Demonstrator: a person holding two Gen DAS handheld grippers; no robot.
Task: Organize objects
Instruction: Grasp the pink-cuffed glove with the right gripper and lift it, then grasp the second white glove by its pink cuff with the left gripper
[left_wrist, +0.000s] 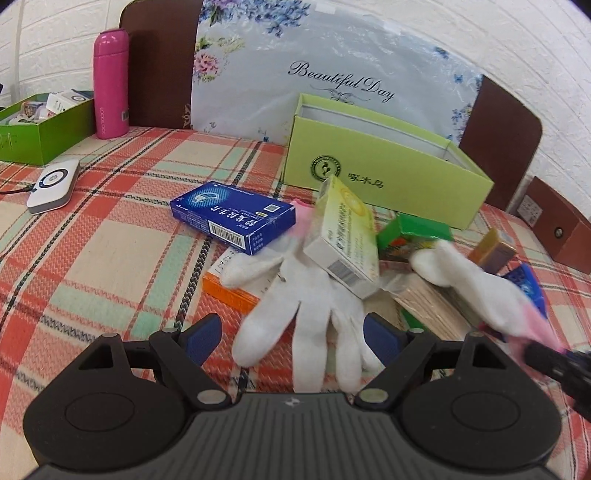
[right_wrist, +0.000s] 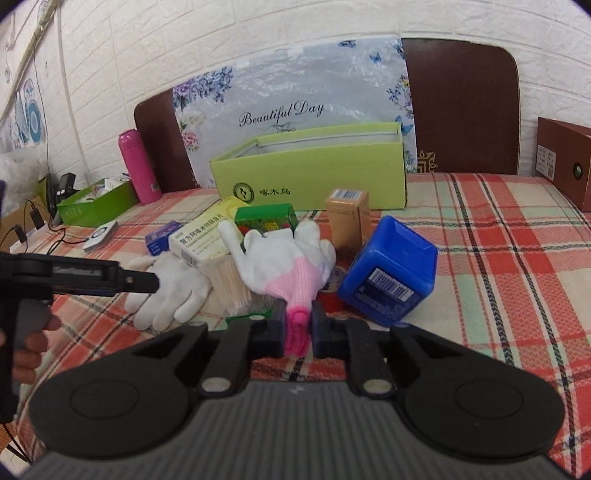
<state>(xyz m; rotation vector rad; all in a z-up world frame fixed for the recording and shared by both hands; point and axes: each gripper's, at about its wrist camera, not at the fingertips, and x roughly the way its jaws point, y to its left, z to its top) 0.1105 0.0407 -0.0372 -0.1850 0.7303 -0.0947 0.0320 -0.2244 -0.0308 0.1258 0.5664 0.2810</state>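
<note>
Right tongs (right_wrist: 298, 325) clamping tight on the pink cuff of a white glove (right_wrist: 284, 254), its fingers draping over the clutter of small boxes on the plaid bed cover (right_wrist: 498, 236). Left tongs (left_wrist: 293, 338) gaping wide, hovering just over a second white glove (left_wrist: 310, 306) lying flat, nothing gripped. Leaning across that glove, a pale yellow medicine box (left_wrist: 343, 236); just beside it, a blue medicine box (left_wrist: 232, 216). Lying tipped near the gripped glove, a blue jar (right_wrist: 391, 269). Standing open behind the heap, a light-green box (right_wrist: 314, 173).
</note>
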